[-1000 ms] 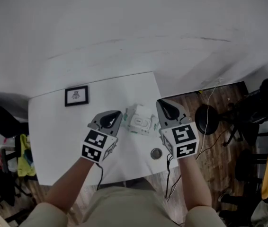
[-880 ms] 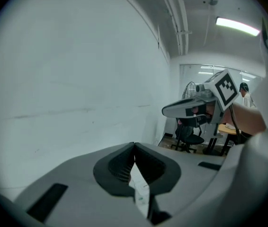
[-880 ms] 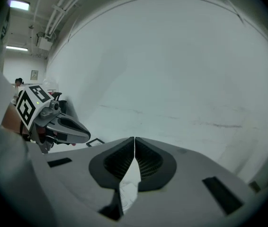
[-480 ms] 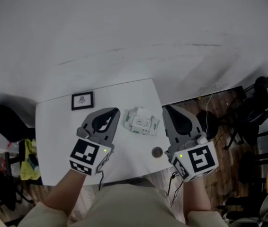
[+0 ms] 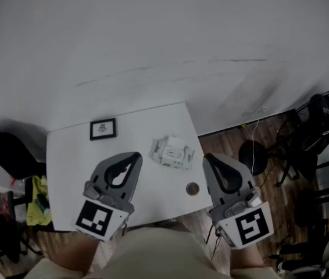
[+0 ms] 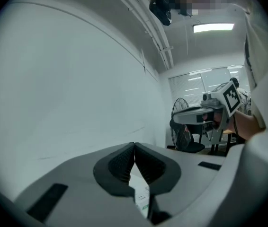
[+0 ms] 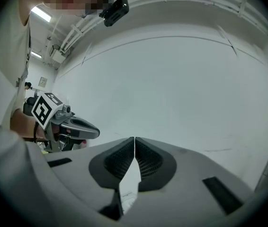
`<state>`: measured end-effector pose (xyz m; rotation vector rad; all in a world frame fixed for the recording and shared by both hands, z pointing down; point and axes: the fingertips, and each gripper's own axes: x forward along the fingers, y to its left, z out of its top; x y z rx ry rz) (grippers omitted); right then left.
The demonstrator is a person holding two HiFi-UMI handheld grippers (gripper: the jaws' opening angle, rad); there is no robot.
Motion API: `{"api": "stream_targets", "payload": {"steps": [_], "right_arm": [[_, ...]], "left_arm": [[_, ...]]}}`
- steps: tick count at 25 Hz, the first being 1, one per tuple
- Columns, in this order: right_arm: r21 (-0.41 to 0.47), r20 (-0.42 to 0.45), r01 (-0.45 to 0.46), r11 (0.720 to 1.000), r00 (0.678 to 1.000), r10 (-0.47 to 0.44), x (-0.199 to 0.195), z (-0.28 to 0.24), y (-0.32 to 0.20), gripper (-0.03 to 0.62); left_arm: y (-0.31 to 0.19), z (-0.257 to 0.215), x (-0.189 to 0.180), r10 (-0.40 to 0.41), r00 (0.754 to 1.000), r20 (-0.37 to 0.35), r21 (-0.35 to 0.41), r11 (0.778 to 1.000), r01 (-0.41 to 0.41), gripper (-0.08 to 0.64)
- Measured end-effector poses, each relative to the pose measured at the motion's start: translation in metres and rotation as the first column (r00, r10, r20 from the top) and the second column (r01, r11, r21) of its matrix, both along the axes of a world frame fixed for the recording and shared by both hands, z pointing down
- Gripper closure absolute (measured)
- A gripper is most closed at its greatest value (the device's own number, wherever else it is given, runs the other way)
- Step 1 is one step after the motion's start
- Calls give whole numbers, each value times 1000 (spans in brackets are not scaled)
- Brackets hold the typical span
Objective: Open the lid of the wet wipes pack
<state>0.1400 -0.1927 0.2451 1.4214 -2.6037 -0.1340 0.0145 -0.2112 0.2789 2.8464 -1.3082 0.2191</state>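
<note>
The wet wipes pack (image 5: 172, 151), white with a white lid panel on top, lies on the white table (image 5: 71, 173) towards its far right side. I cannot tell from here whether its lid is lifted. My left gripper (image 5: 138, 154) hovers near and to the left of the pack, apart from it, jaws shut and empty. At the pack's right, over the table's edge, my right gripper (image 5: 207, 157) is also shut and empty. In the left gripper view the left gripper (image 6: 134, 145) has its pads meeting; in the right gripper view the right gripper (image 7: 134, 140) shows the same.
A small framed picture (image 5: 103, 129) stands at the table's far left. A small round metal object (image 5: 192, 188) lies near the front right corner. Right of the table, on the wooden floor, are a black stool (image 5: 251, 151), a fan (image 5: 327, 115) and cables.
Both grippers have risen and drawn back towards the person, away from the pack. The pack has stayed where it was.
</note>
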Motion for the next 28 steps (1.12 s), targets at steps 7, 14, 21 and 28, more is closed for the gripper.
{"api": "stream_targets", "payload": {"steps": [7,14,21,28], "right_arm": [[-88,28,36,995,999,-33,-9,29,27,568],[-115,25,25,993,999,-22,-6,40,25,568],[-114,22,26,993,999,-24,-6,44,23,568],[-124,18,19,992,1000,-17,-7,48,19,568]], "left_arm": [[19,16,-4,2,999,46,-19,1000,-1,538],[18,24,-5,-8,998,55,-26,1000,9,538],[14,23,-7,-20,999,49,-23,1000,21,538],[13,33,-8,-24,998,55,-44,999,27,538]]}}
